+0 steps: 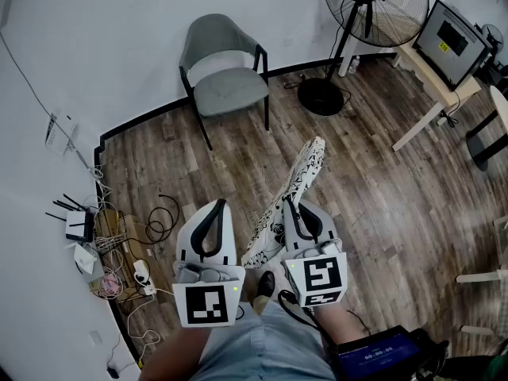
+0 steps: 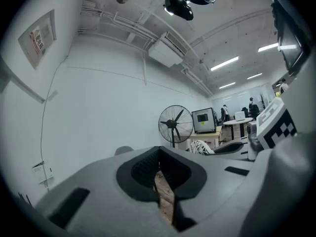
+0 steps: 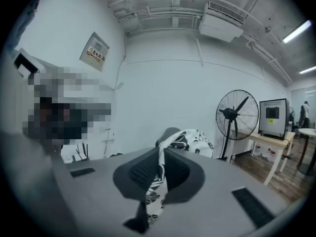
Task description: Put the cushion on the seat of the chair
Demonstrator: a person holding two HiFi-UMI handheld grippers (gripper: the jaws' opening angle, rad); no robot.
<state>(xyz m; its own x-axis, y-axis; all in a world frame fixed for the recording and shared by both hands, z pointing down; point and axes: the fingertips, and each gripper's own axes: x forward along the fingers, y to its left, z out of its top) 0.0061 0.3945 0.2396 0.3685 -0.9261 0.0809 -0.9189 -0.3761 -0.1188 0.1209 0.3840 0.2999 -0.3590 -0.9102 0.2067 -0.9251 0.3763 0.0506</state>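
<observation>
The right claw (image 3: 159, 168) is clamped on a thin edge of the patterned cushion (image 1: 295, 182), which hangs on edge in the air well short of the chair (image 1: 228, 90), whose seat is bare. The left claw (image 2: 159, 176) is pressed together on nothing, just as far from the chair. With only one pinch on the fabric, the cushion could slip free on the way to the chair, or swing and catch an armrest, landing tilted instead of flat on the seat

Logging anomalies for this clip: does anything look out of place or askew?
Only the black-and-white patterned cushion, pinched by one edge in the right gripper; the grey chair's seat is bare.
</observation>
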